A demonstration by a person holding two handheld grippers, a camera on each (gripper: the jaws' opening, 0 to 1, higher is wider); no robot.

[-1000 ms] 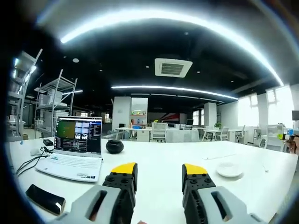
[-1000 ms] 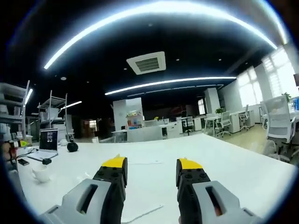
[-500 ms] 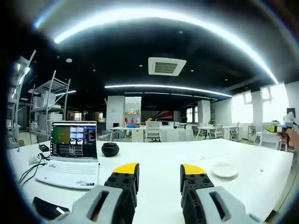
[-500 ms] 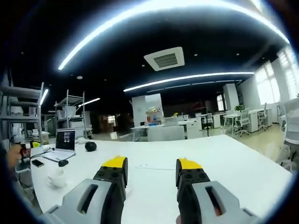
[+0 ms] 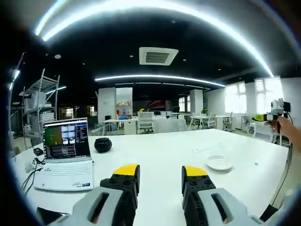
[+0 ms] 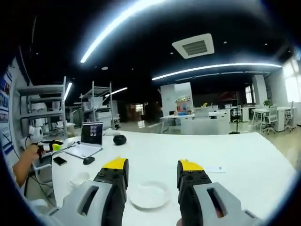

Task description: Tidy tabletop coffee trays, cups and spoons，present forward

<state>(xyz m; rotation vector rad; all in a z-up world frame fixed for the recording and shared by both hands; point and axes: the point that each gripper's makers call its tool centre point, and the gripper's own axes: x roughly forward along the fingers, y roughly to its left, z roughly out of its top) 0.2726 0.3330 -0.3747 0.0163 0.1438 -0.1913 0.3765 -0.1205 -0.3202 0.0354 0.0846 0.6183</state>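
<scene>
A long white table (image 5: pixel 164 150) stands in an open office. Both the left gripper (image 5: pixel 160 175) and right gripper (image 6: pixel 152 170) are spread wide, holding nothing. A white saucer (image 6: pixel 149 194) lies between the right jaws, partly hidden; a cup (image 6: pixel 79 178) nearby is blurred.

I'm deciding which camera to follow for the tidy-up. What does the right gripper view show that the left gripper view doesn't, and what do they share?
Right gripper view alone: a white cup left of its jaws, a dark phone and a mouse near the laptop. Left gripper view alone: cables beside the laptop and the readable laptop screen. Shared: the white table, open laptop, round black object, white saucer and open, empty jaws on the left gripper and right gripper.
</scene>
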